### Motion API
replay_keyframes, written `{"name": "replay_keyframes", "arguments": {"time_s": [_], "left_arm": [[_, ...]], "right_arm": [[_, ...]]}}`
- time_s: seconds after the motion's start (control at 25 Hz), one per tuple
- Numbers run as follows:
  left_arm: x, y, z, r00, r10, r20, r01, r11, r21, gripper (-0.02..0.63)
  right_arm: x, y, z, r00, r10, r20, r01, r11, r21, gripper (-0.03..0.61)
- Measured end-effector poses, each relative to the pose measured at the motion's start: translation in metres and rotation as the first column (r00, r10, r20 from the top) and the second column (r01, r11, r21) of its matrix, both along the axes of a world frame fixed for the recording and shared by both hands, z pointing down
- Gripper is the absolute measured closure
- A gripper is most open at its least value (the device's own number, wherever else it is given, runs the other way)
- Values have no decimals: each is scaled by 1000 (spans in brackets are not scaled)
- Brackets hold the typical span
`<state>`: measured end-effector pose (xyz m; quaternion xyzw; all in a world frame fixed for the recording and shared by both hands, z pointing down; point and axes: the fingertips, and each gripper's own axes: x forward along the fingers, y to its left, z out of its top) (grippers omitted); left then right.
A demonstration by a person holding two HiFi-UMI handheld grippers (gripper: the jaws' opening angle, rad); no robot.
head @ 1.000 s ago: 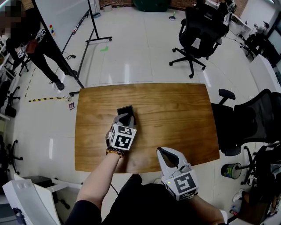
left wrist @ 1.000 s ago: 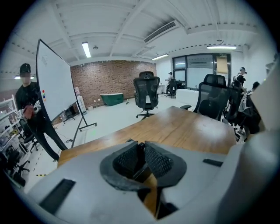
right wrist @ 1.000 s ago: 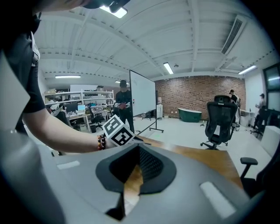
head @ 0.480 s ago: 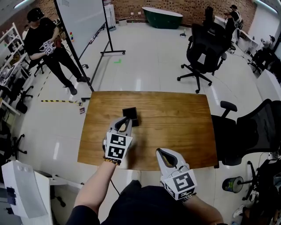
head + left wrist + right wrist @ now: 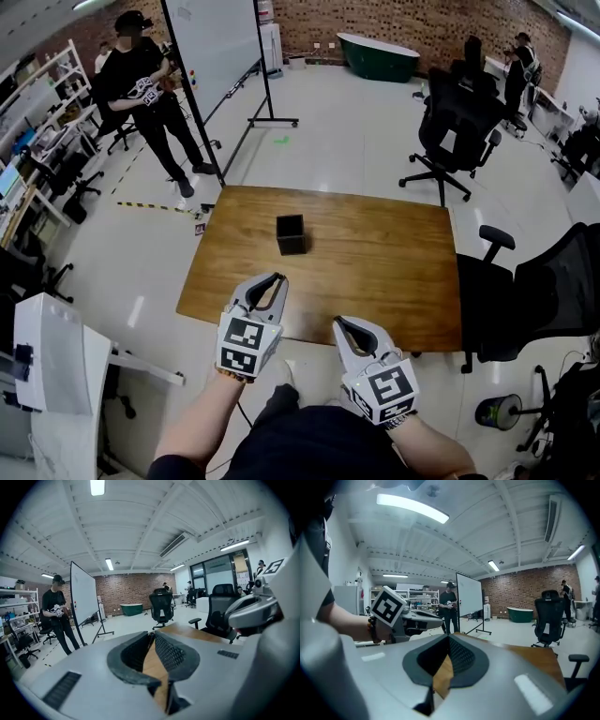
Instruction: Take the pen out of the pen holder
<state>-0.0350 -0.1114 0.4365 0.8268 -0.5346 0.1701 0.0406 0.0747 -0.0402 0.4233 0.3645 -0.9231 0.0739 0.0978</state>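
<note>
A black square pen holder (image 5: pixel 291 234) stands upright on the left half of the wooden table (image 5: pixel 375 262). No pen shows in it or anywhere else. My left gripper (image 5: pixel 277 278) hovers at the table's near edge, well short of the holder, its jaws shut and empty. Beside it, my right gripper (image 5: pixel 339 322) is off the near edge, also shut on nothing. In the left gripper view the jaws (image 5: pixel 152 635) meet at the tips, with the tabletop (image 5: pixel 197 632) beyond. The right gripper view shows its shut jaws (image 5: pixel 449 636) and the left gripper (image 5: pixel 393 609) to the side.
A whiteboard on a stand (image 5: pixel 220 47) and a person (image 5: pixel 141 84) are beyond the table's far left. Black office chairs stand behind (image 5: pixel 459 122) and to the right (image 5: pixel 553 272). A white unit (image 5: pixel 56 375) sits at my near left.
My left gripper has drawn back from right beside the pen holder to the table's near edge. The view has pulled back, so the holder now stands alone. The right gripper has hardly moved.
</note>
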Motion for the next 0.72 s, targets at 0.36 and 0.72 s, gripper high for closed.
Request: {"name": "replay_keyframes", "arguments": {"time_s": [0.36,0.72], "left_arm": [[2,66,-24,999,10,-31,-9,999,42,560],[-22,85,-36,997,53,-50,-49,996,71,560]], "right_arm": [[-10,29,-6,1000,-22,20,22,1000,2,578],[-44,37,-19,1000,3,14,-3,1000,31,578]]}}
